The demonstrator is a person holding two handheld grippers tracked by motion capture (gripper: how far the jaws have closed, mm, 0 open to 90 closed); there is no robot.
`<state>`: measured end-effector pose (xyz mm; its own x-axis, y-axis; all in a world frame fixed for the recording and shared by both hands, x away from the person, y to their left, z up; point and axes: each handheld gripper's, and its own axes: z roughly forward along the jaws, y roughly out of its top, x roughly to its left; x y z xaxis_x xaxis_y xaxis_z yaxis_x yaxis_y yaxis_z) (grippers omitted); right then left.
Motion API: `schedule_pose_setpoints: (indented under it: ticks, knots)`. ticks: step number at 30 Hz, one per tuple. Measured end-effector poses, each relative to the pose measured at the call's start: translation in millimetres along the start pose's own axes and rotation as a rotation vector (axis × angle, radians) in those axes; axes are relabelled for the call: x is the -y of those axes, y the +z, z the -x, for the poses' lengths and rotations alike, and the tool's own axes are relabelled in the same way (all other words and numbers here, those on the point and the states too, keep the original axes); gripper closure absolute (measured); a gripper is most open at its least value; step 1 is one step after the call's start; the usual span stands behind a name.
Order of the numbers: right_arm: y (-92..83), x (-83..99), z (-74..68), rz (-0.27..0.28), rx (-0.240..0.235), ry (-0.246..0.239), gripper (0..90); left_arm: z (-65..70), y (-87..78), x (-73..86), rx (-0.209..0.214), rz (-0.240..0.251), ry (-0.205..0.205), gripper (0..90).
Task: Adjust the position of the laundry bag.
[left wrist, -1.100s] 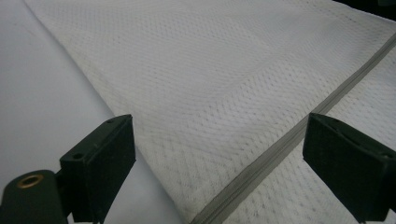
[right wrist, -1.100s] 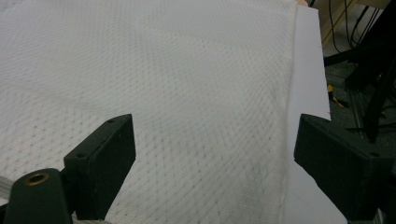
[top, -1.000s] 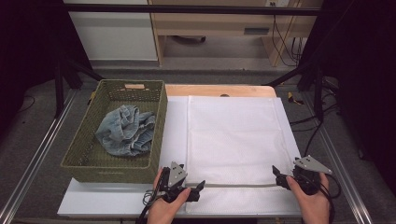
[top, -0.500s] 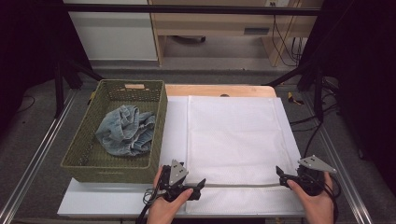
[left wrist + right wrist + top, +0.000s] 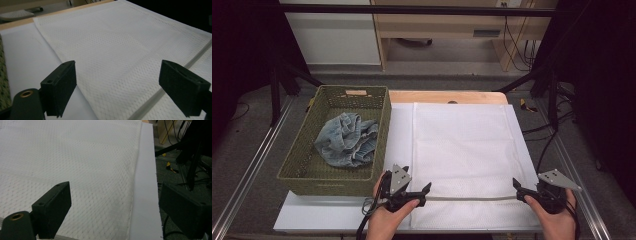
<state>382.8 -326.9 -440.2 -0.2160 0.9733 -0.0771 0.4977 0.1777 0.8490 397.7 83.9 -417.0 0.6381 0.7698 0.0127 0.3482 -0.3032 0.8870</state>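
A white mesh cloth (image 5: 462,145) lies flat on the white board (image 5: 399,130), with a grey band (image 5: 472,198) running across near its front edge. My left gripper (image 5: 426,193) hovers over the cloth's front left corner. Its jaws have just been closing a little, but they stand wide apart (image 5: 117,72) with nothing pinched and the mesh (image 5: 107,47) lying below them. My right gripper (image 5: 517,190) is at the cloth's front right corner, open (image 5: 115,192) above the cloth's right edge (image 5: 132,195). It holds nothing.
A green wicker basket (image 5: 382,125) stands at the left of the board and holds a crumpled blue denim garment (image 5: 346,139). Metal frame rails run along both sides. Cables (image 5: 537,60) hang at the right, over the floor.
My left gripper has lifted slightly off the cloth at the front left corner. The right gripper has barely shifted. The cloth and the basket lie as before.
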Motion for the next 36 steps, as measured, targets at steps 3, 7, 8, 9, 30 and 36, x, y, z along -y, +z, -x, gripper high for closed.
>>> schedule_pose_setpoints:
  ticks: [3, 7, 8, 9, 30, 36]
  knots:
    - [-3.4, 1.1, 0.8, 0.004, -0.003, -0.001, 13.3, -1.8, 5.3, -8.8, -0.019, 0.0, 0.006, 16.9]
    - [-12.3, 6.7, 0.9, 0.0, -0.021, -0.01, 18.4, -7.7, 26.5, -19.9, -0.04, -0.036, 0.0, 19.0]
    - [-14.0, 7.6, 1.5, -0.001, -0.025, -0.01, 19.9, -11.3, 42.0, -20.6, -0.057, -0.076, -0.008, 20.5]
    - [-14.0, 7.6, 1.5, -0.001, -0.025, -0.01, 19.9, -11.3, 42.0, -20.6, -0.057, -0.076, -0.008, 21.6]
    - [-18.1, 19.0, 5.0, -0.057, -0.061, -0.006, 28.7, -40.0, 106.9, 7.6, -0.204, -0.224, -0.162, 35.8]
    - [-17.7, 18.4, 4.9, -0.053, -0.068, -0.014, 32.7, -41.4, 111.4, 13.5, -0.2, -0.251, -0.171, 40.1]
